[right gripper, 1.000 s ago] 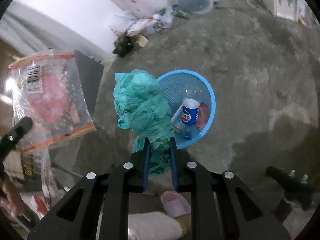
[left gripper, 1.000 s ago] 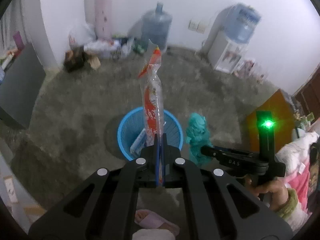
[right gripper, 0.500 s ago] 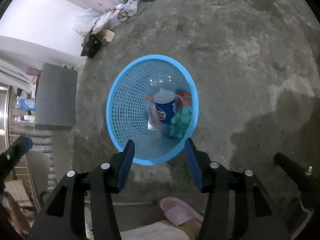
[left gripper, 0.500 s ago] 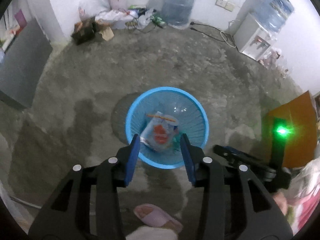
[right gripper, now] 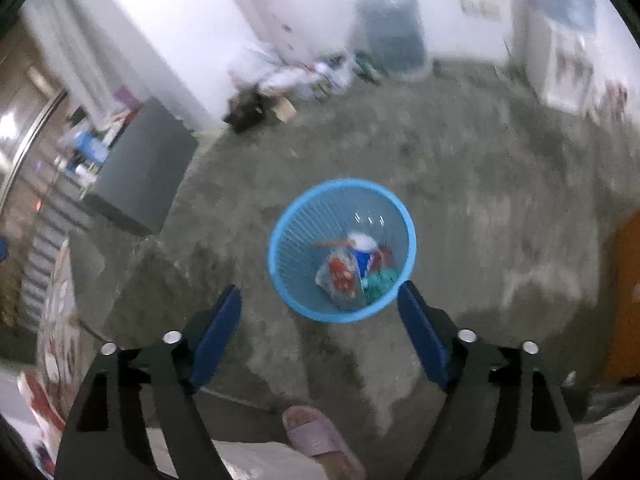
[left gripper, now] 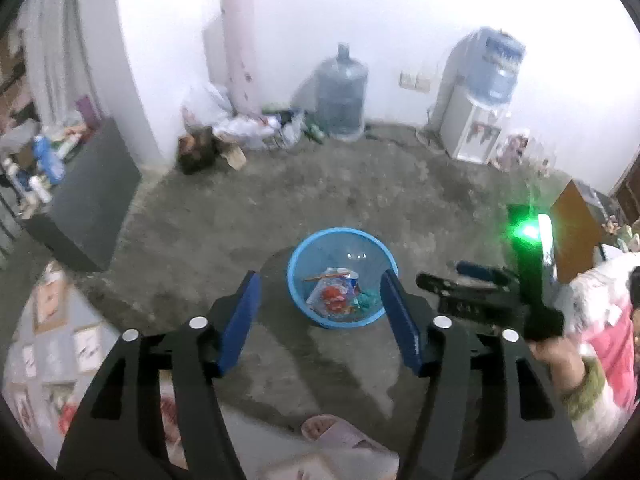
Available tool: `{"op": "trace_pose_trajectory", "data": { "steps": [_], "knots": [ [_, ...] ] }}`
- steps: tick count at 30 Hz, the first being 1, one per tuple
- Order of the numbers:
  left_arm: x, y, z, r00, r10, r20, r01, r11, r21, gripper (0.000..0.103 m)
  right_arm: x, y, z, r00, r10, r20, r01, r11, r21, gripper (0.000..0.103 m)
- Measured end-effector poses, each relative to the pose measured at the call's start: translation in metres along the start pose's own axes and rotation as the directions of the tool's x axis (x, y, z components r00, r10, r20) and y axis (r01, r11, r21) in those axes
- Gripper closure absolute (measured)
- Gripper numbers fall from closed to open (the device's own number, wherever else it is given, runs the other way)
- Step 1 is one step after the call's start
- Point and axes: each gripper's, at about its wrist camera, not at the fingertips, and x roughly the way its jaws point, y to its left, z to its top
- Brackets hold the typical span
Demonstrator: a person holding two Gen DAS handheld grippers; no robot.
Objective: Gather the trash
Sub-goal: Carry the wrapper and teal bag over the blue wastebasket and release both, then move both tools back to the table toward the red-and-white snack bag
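Wrappers dropped in basket (left gripper: 296, 280); both tongs opening, empty.

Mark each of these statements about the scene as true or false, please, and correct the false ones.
1. The left tool grips a snack wrapper. False: nothing is between its opening jaws.
2. The blue basket stands on the concrete floor. True.
3. The green plastic bag lies on the floor. False: it lies inside the basket.
4. A water jug stands by the far wall. True.
5. The right tool holds nothing. True.
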Motion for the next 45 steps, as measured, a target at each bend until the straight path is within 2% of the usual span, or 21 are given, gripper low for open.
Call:
{"op": "trace_pose_trajectory", "data": {
  "steps": [5, 7, 9, 12, 14, 15, 17, 19, 21, 24, 27, 30, 37, 42, 45],
  "knots": [
    [-0.092, 0.022, -0.049, 0.990, 0.112, 0.081, -0.105, 0.992, -0.076, 0.038, -0.048, 0.048, -0.008, 0.996, 0.021, 0.089, -0.008, 0.990, -0.144, 0.010],
    [-0.128, 0.034, -0.072, 0.978, 0.177, 0.109, -0.163, 0.979, -0.125, 0.037, -0.067, 0.068, -0.016, 0.992, 0.041, 0.120, -0.014, 0.977, -0.213, 0.007],
    [-0.164, 0.048, -0.098, 0.958, 0.258, 0.129, -0.232, 0.955, -0.185, 0.035, -0.080, 0.084, -0.023, 0.989, 0.040, 0.146, 0.000, 0.963, -0.270, 0.007],
    [-0.220, 0.073, -0.141, 0.913, 0.384, 0.139, -0.332, 0.896, -0.295, 0.034, -0.097, 0.109, -0.040, 0.979, 0.020, 0.205, 0.056, 0.932, -0.359, 0.007],
    [-0.255, 0.093, -0.173, 0.878, 0.464, 0.120, -0.390, 0.837, -0.384, 0.034, -0.108, 0.127, -0.051, 0.969, 0.046, 0.244, 0.065, 0.901, -0.429, 0.007],
    [-0.267, 0.100, -0.186, 0.866, 0.487, 0.111, -0.405, 0.815, -0.415, 0.034, -0.112, 0.134, -0.055, 0.966, 0.057, 0.251, 0.063, 0.892, -0.447, 0.007],
    [-0.293, 0.117, -0.213, 0.838, 0.538, 0.091, -0.435, 0.759, -0.485, 0.034, -0.119, 0.150, -0.065, 0.960, 0.111, 0.257, 0.034, 0.865, -0.500, 0.007],
    [-0.310, 0.129, -0.235, 0.815, 0.574, 0.076, -0.452, 0.714, -0.535, 0.034, -0.125, 0.165, -0.073, 0.957, 0.180, 0.225, -0.025, 0.829, -0.558, 0.007],
    [-0.320, 0.141, -0.251, 0.801, 0.594, 0.068, -0.453, 0.678, -0.579, 0.034, -0.129, 0.174, -0.077, 0.955, 0.230, 0.189, -0.077, 0.805, -0.589, 0.007],
    [-0.325, 0.154, -0.271, 0.802, 0.594, 0.070, -0.428, 0.652, -0.626, 0.034, -0.135, 0.185, -0.085, 0.941, 0.301, 0.156, -0.149, 0.780, -0.607, 0.007],
    [-0.319, 0.167, -0.283, 0.825, 0.560, 0.075, -0.384, 0.654, -0.652, 0.034, -0.140, 0.194, -0.096, 0.924, 0.355, 0.142, -0.193, 0.754, -0.628, 0.007],
    [-0.307, 0.177, -0.285, 0.847, 0.523, 0.092, -0.345, 0.674, -0.653, 0.034, -0.142, 0.204, -0.106, 0.909, 0.405, 0.099, -0.255, 0.727, -0.637, 0.007],
    [-0.278, 0.190, -0.272, 0.875, 0.471, 0.116, -0.312, 0.730, -0.608, 0.034, -0.138, 0.226, -0.129, 0.874, 0.485, 0.012, -0.362, 0.668, -0.650, 0.007],
    [-0.258, 0.200, -0.263, 0.895, 0.430, 0.121, -0.290, 0.766, -0.574, 0.034, -0.132, 0.244, -0.140, 0.843, 0.535, -0.058, -0.432, 0.609, -0.666, 0.007],
    [-0.246, 0.205, -0.259, 0.909, 0.401, 0.115, -0.276, 0.786, -0.553, 0.034, -0.124, 0.252, -0.143, 0.838, 0.538, -0.094, -0.455, 0.593, -0.664, 0.015]
  ]
}}
